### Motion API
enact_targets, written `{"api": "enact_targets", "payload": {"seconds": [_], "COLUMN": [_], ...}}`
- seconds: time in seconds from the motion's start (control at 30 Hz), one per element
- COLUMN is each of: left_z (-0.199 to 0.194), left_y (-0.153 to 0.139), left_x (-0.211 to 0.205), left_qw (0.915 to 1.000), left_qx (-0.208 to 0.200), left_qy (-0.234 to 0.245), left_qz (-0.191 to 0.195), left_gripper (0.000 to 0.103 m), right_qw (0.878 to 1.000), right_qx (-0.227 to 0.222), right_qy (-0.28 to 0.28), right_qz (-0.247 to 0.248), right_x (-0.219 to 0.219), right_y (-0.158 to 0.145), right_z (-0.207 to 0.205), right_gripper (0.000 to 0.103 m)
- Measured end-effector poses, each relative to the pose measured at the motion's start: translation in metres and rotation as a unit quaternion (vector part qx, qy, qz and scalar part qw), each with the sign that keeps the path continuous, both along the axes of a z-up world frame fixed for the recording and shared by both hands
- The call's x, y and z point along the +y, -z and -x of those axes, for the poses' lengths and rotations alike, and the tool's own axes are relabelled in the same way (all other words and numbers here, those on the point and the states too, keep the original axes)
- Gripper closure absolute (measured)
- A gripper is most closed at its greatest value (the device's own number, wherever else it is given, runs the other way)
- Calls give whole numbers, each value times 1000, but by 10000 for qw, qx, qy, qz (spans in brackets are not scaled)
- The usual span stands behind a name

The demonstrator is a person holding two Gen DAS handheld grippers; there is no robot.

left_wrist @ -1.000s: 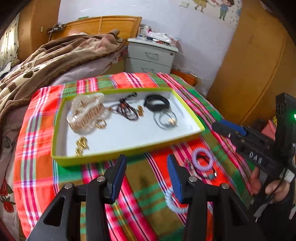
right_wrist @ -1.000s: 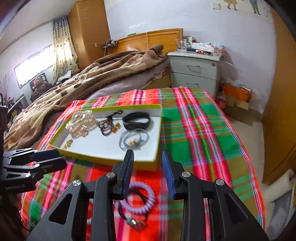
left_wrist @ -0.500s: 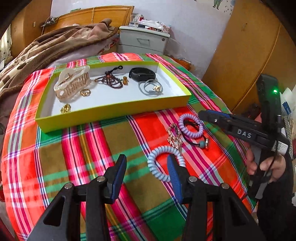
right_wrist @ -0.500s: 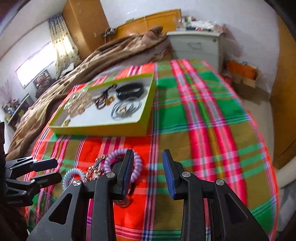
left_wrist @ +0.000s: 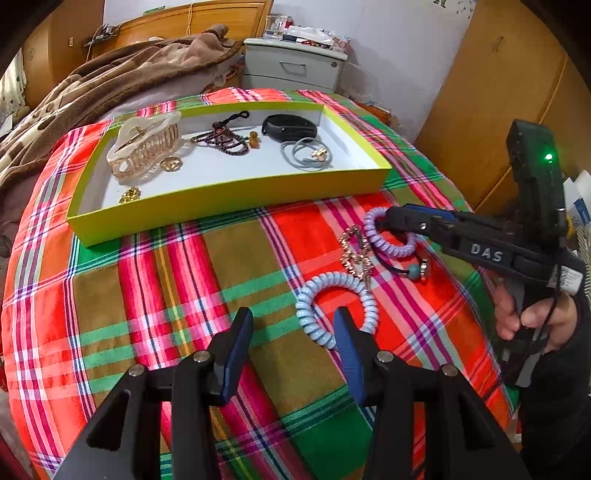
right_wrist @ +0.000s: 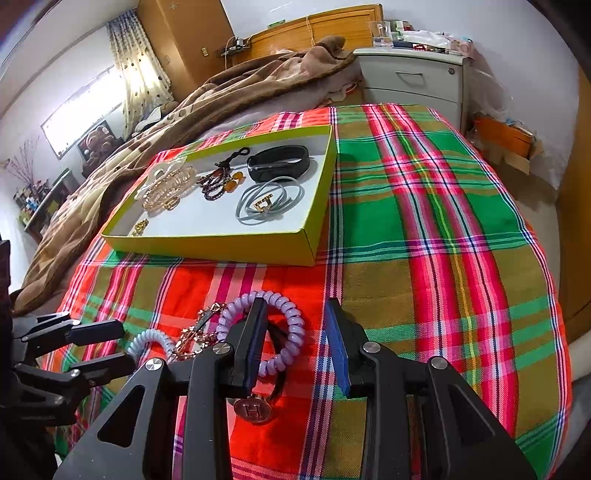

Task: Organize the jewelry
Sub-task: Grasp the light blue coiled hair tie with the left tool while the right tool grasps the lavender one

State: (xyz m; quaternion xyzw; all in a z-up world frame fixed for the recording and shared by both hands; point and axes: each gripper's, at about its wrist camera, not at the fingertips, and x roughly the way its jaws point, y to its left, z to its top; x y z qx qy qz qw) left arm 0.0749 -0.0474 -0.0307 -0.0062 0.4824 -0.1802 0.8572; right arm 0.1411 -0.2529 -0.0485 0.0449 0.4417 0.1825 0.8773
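1. Below, the left gripper (left_wrist: 293, 325) is shown with its jaws spread wide and nothing clasped — the pale blue coil band (left_wrist: 334, 306) lies at its right fingertip.
2. Right gripper (right_wrist: 293, 319): jaws parted, nothing gripped; the lilac coil band (right_wrist: 275, 328) is seen around its left finger.
3. Beyond both grippers, the yellow-green tray (right_wrist: 221, 243) is set on the plaid cloth (right_wrist: 424, 240).

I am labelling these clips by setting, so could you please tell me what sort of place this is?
Most likely a bedroom in a home. A bed with a wooden headboard and a rumpled brown blanket lies behind the plaid-covered surface, a grey bedside cabinet stands by the wall, and curtains hang at a window.
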Motion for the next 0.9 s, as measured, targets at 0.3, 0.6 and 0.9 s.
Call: {"api": "enact_targets", "payload": {"seconds": [0.3, 0.6, 0.9], "left_z": [-1, -2, -3], "left_y": [2, 2, 3], "left_x": [-4, -2, 3], "left_qw": [9999, 9995, 9995], "left_qx": [-34, -92, -91], "left_qy": [-22, -96, -160], "left_qz": [-129, -291, -237], "left_gripper": [56, 73, 91], "right_qw": [10000, 9998, 9996], "right_qx": [8, -12, -43], "right_qy": [-12, 14, 72], "right_qz": [-37, -202, -267], "right_x": [1, -3, -4], "right_y": [2, 0, -2], "right_z": [-1, 0, 3], "right_gripper": [85, 93, 93]}}
